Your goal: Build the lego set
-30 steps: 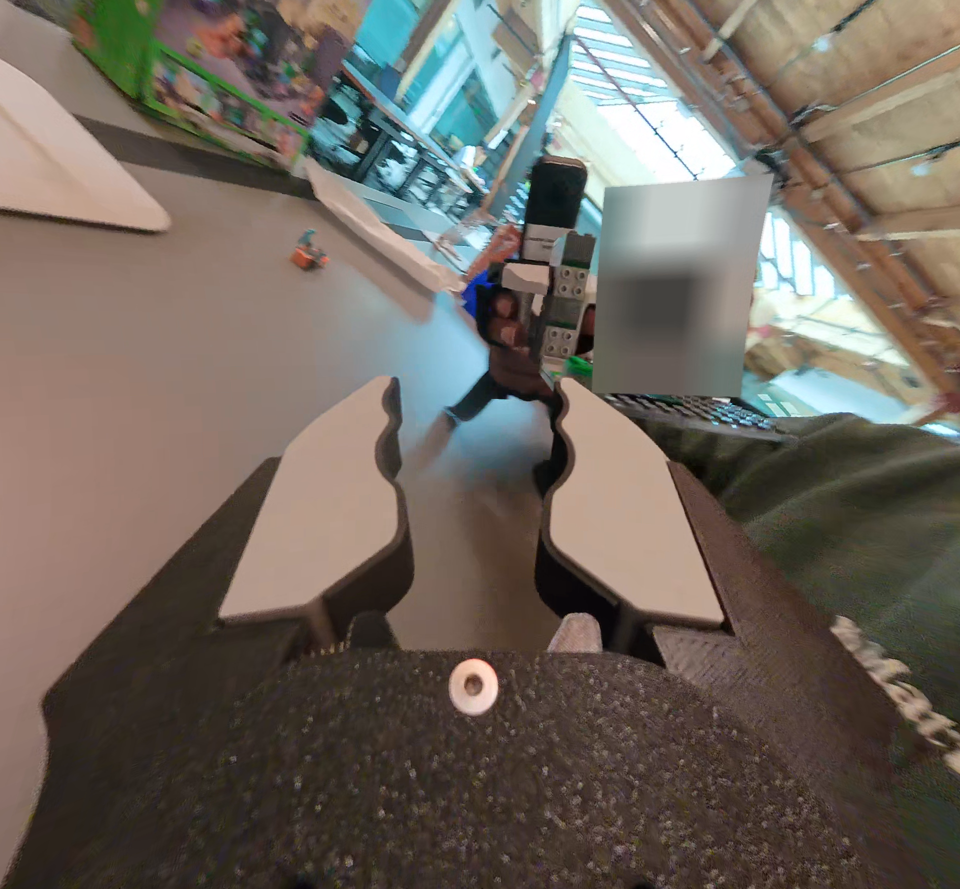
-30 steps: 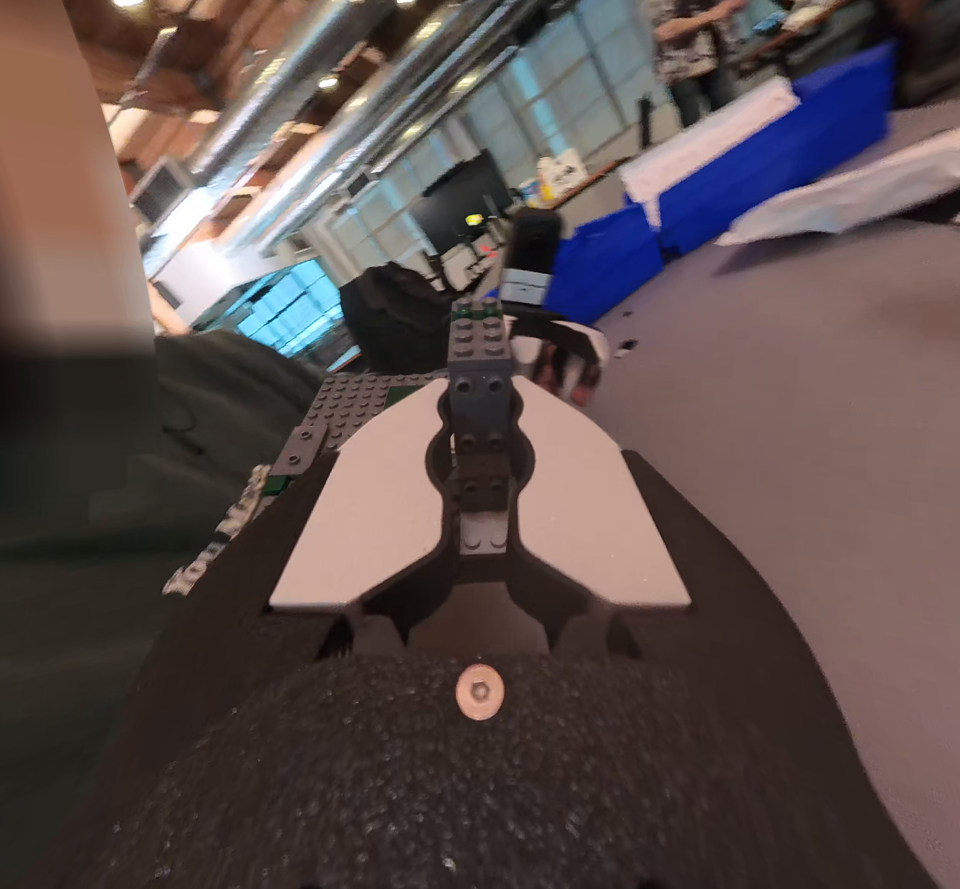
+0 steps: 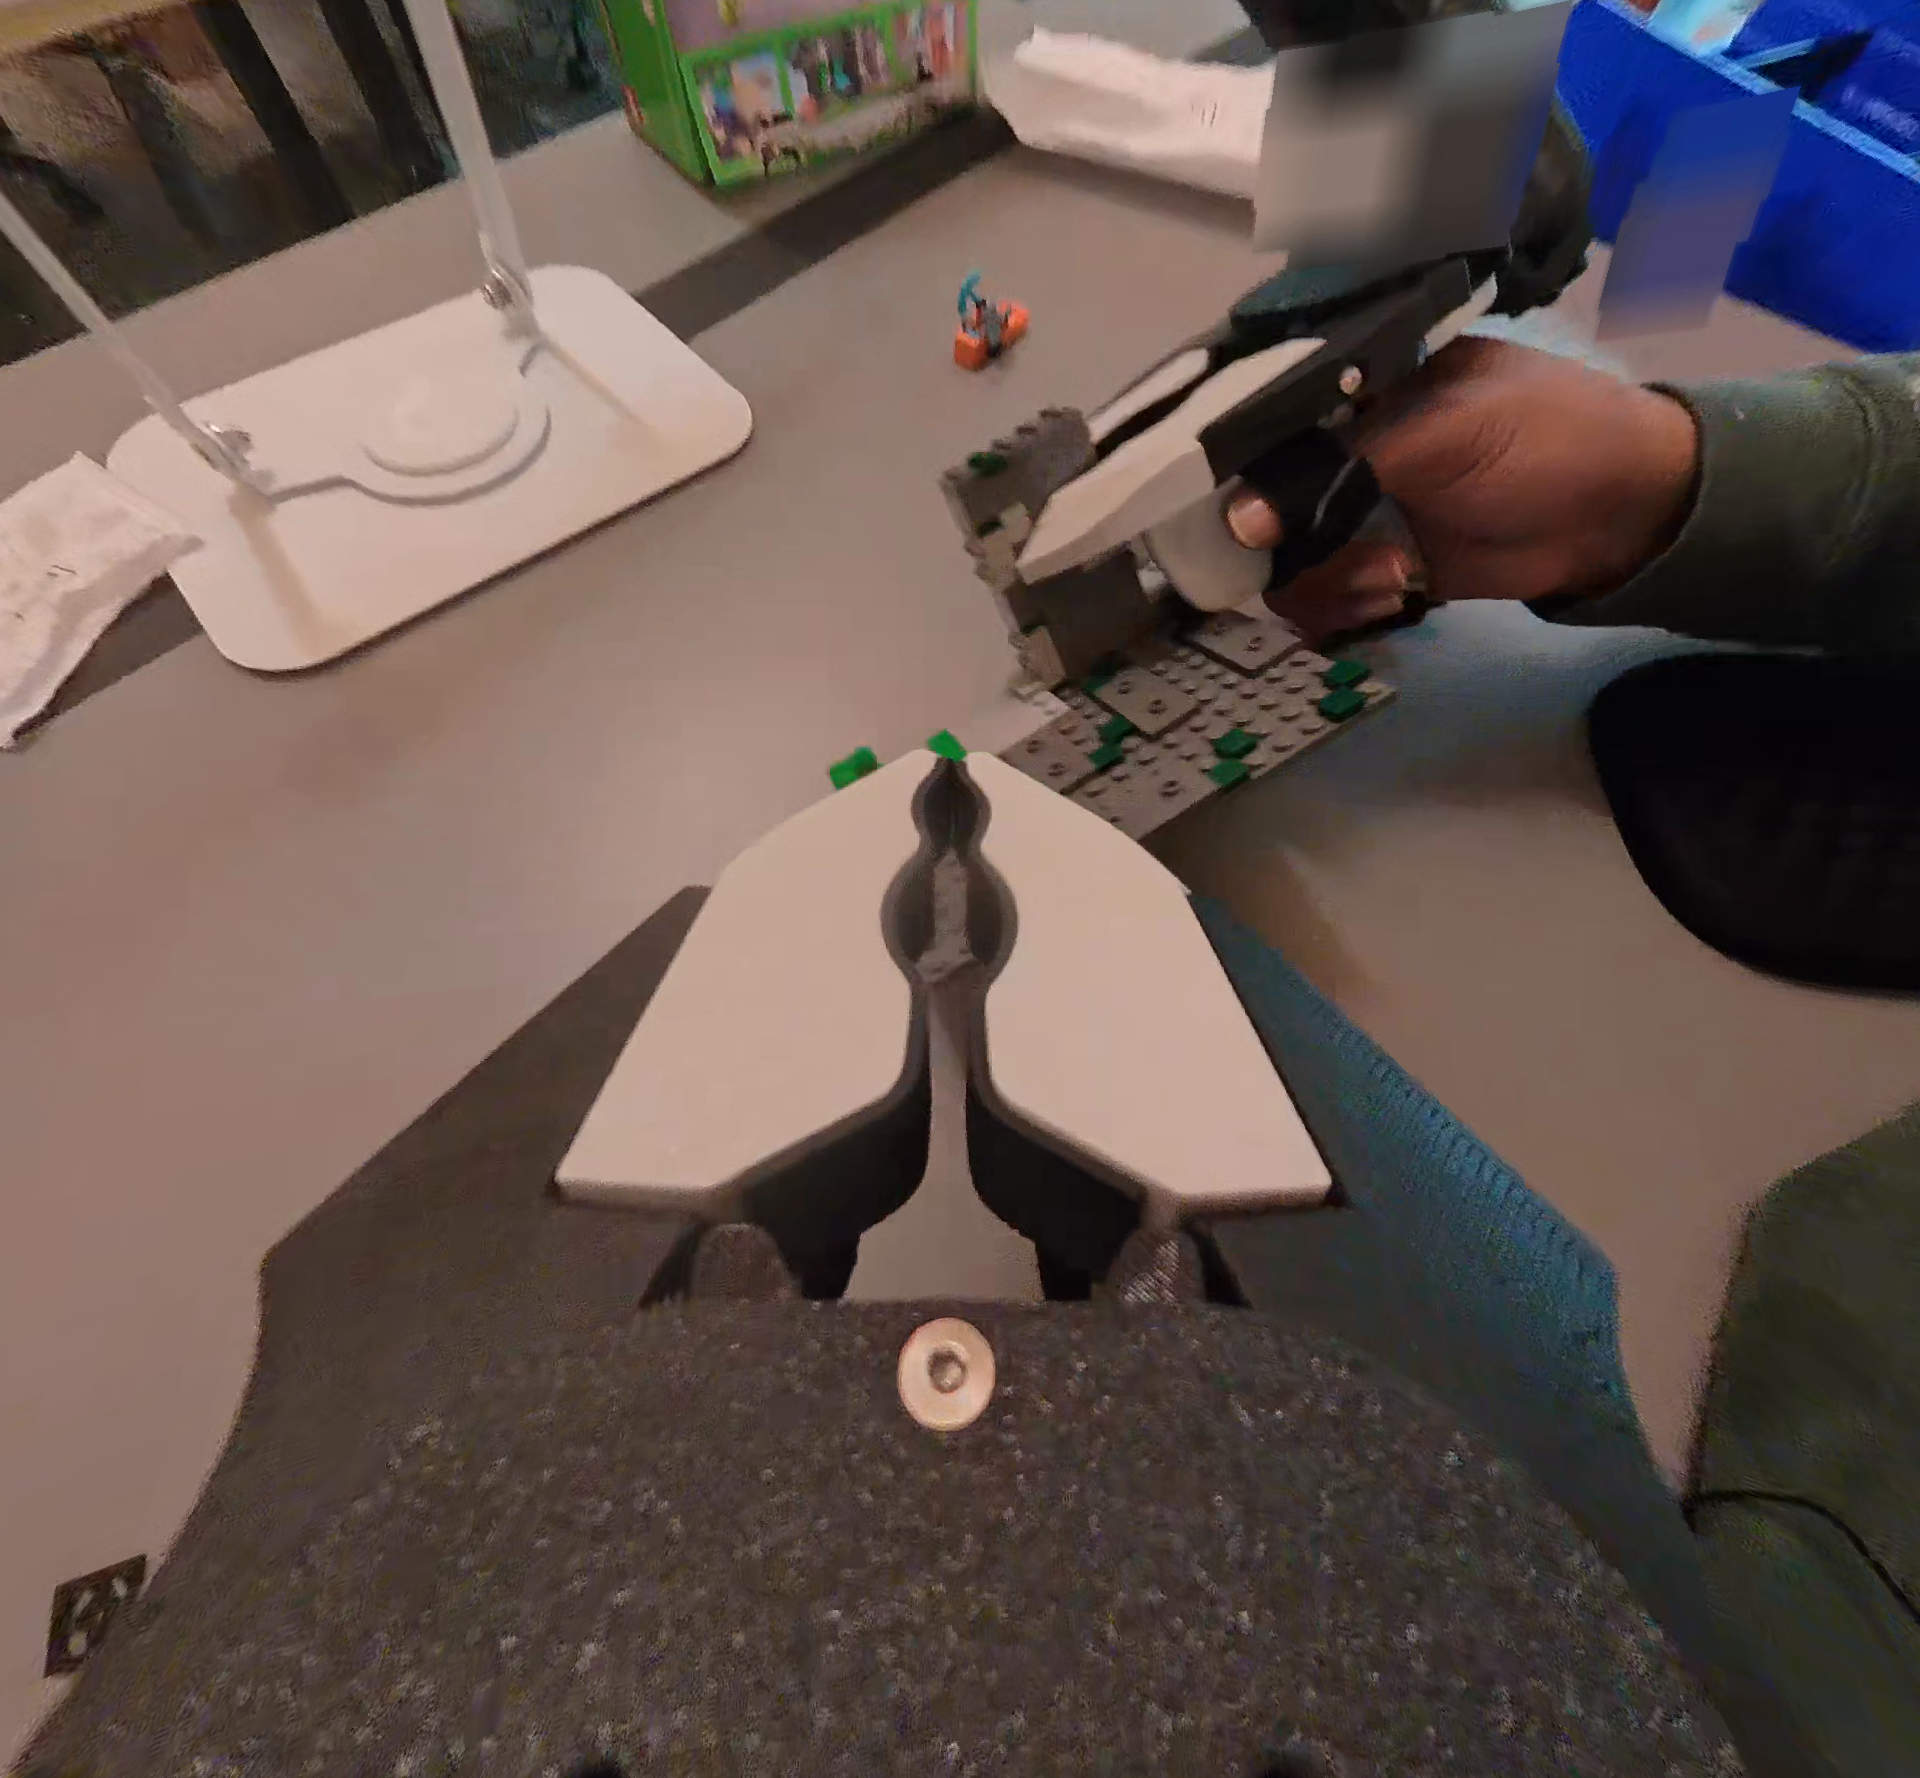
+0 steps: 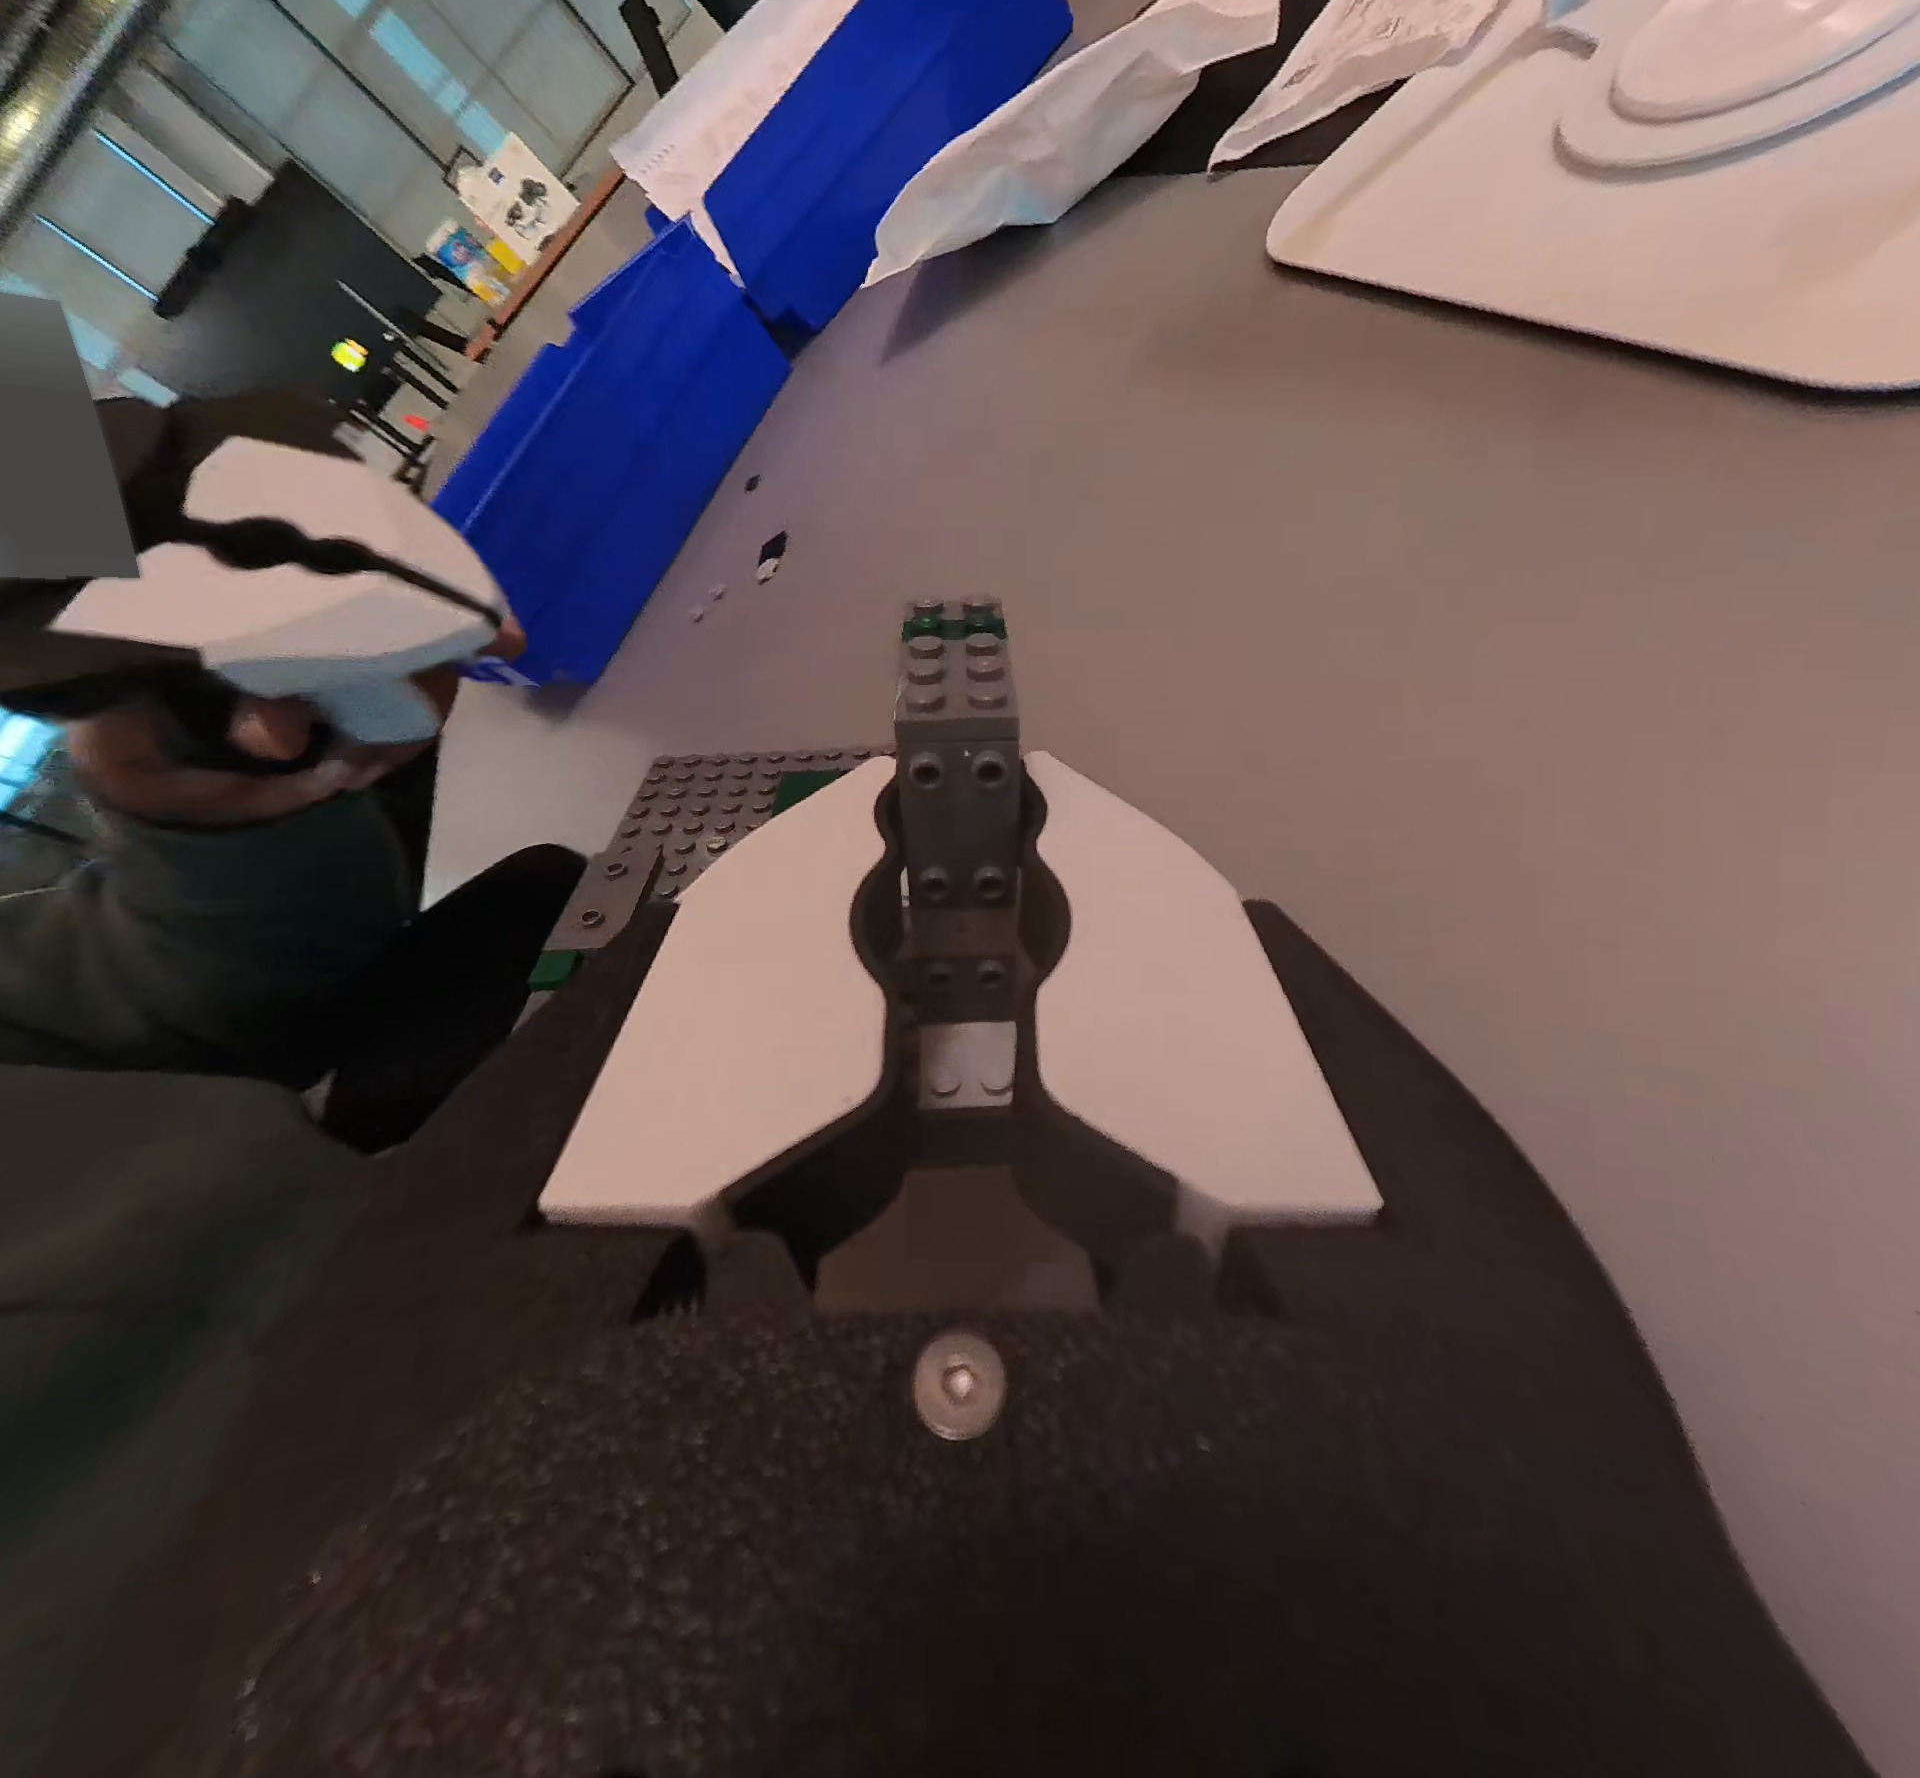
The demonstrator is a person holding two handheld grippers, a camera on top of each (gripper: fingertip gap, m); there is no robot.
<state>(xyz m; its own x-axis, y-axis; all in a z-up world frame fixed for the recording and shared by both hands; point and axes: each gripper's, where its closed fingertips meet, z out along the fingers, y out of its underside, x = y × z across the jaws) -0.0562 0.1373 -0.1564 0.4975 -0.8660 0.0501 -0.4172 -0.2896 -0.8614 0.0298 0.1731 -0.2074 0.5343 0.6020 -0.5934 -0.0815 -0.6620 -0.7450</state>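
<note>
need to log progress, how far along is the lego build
Done: a grey baseplate with green tiles and a grey brick wall on it. In hand: the right gripper is clamped on that wall; the left gripper is shut, seemingly pinching a small grey piece. Left: a loose green tile and an orange-and-teal piece on the table.

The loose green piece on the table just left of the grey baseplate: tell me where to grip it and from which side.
Take the loose green piece by its two opposite side faces, coming down from above. It looks small and low and lies flat on the table, so little side face is exposed. The left gripper, nearest it, looks shut on a small grey piece and would probably have to place that first.
</note>
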